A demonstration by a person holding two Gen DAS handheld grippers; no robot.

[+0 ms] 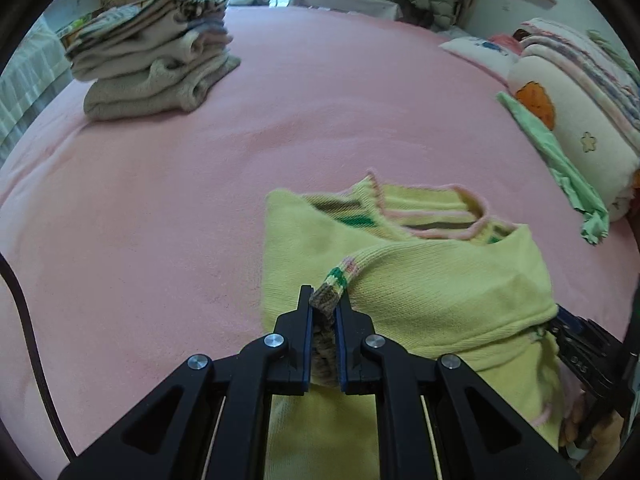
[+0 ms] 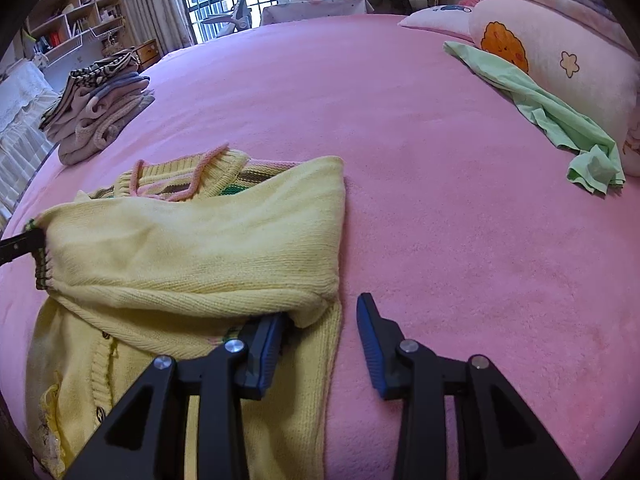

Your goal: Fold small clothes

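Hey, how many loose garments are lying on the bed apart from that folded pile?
2: the yellow sweater near the front, its striped cuff clamped in the left hand-held gripper, and a green garment crumpled by the pillows. Others may be hidden off-frame.

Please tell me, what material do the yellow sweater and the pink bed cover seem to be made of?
The yellow sweater looks like knitted yarn, wool or acrylic, with a matte finish: fine knit rows and ribbed edges are visible, also at the striped cuff held in the left gripper. The pink bed cover seems to be soft fleece or plush: its surface is fuzzy, with a slight sheen and no visible weave.
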